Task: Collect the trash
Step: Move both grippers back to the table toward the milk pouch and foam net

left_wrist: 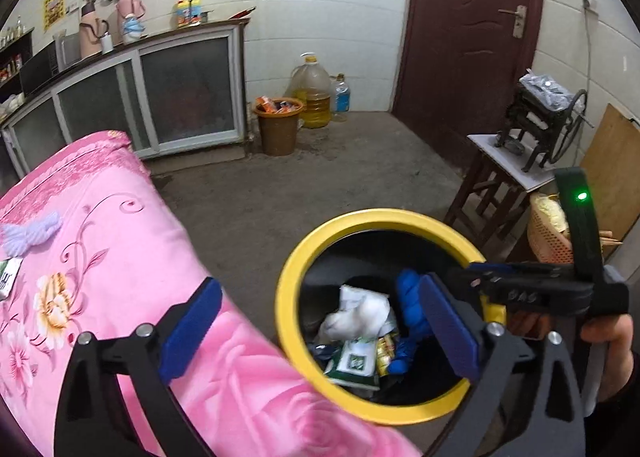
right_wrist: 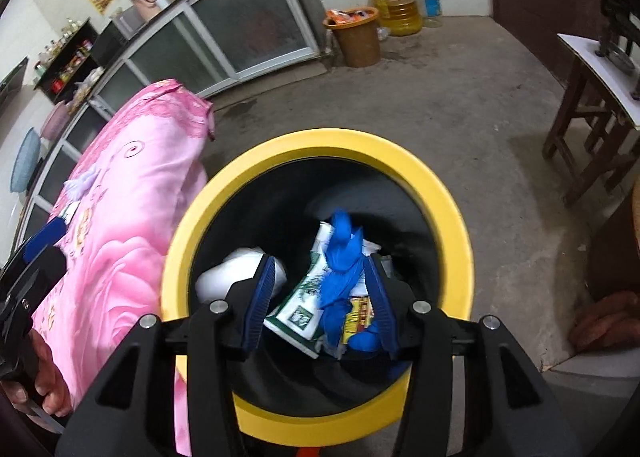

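Concrete kitchen floor; glossy yellow-rimmed bin, dark interior. Right gripper: ribbed blue pads spread, released, poised over the opening; crumpled blue glove lies loose between the fingers among a green-white packet and white wrapper, base hidden. Left gripper: fingers wide apart, empty, straddling pink floral satin cloth and bin rim.

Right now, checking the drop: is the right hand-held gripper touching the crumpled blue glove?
Cannot tell. In the right wrist view the blue glove sits between the open right hand-held gripper, with no plain gap or contact.
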